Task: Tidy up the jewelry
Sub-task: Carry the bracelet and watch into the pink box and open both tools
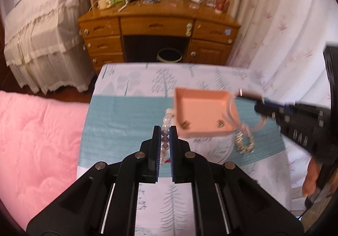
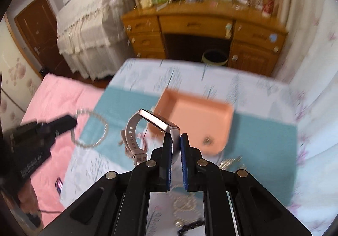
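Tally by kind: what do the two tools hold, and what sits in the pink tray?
Bead bracelet, in left tool: 1
Watch, in right tool: 1
Small metal pieces, in pink tray: 2
Total: 4

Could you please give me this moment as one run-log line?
left gripper: shut on bead bracelet | right gripper: shut on watch | pink tray: two small pieces inside
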